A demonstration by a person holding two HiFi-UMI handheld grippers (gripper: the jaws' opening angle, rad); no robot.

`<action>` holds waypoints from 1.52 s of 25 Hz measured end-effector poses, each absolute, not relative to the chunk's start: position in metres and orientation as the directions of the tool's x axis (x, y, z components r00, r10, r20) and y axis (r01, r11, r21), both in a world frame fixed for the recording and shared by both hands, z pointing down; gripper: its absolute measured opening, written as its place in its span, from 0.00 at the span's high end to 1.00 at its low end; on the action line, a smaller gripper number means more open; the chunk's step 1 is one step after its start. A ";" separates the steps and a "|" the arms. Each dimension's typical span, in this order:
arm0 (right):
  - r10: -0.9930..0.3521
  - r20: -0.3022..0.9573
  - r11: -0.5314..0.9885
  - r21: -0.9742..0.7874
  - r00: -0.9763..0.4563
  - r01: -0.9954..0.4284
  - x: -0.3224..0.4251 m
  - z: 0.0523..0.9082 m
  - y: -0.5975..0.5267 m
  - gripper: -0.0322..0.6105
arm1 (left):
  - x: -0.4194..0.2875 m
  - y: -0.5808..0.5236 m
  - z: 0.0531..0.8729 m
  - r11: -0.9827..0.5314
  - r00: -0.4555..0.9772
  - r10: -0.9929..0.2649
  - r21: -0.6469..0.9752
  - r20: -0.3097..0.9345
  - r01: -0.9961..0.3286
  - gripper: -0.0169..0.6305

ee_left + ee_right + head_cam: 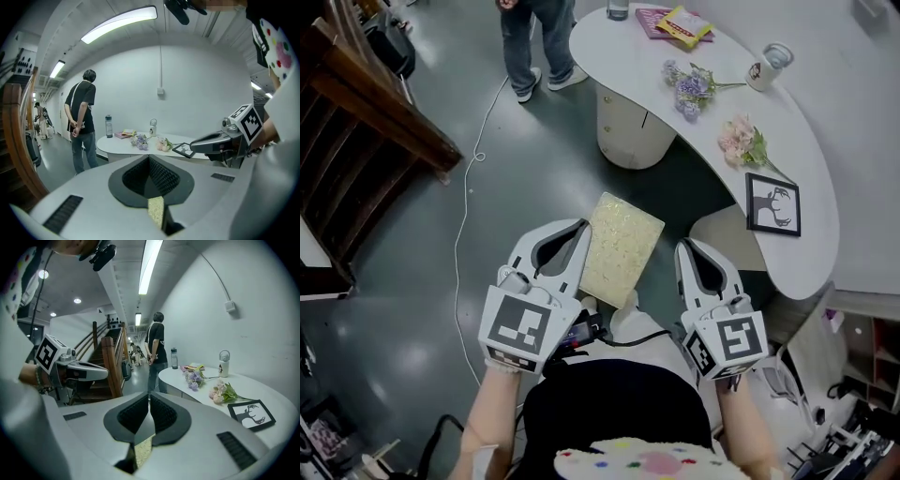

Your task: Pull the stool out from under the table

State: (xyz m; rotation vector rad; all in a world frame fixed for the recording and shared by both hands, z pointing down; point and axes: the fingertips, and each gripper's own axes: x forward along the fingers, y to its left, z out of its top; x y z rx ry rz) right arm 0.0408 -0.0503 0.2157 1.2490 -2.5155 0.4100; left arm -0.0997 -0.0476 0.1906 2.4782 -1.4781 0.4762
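The stool (622, 246), its rectangular seat fuzzy and cream, stands on the glossy grey floor (441, 281) beside the curved white table (811, 187). The left gripper (579, 228) and right gripper (686, 247) flank it, fingers pressed together on nothing.

The pale yellow, rectangular stool (622, 246) with a nubbly fabric seat stands on the dark grey floor (422, 281), near the middle of the head view. From above only its seat top shows, flat and whole, with its long side running from about 7 o'clock to 1 o'clock. It is out from under the white, curved, smooth-topped counter (727, 61), which sweeps across the upper right. The stool lies at 6 o'clock from the counter's cream round pedestal (636, 127) and at 8 o'clock from the counter's near end, with bare floor between them.
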 end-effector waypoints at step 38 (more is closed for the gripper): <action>-0.701 0.408 0.626 -0.040 -0.585 -0.779 0.037 0.200 -0.050 0.89 | -0.100 -0.036 0.182 -0.427 0.417 -0.828 0.060 0.374 -0.902 0.95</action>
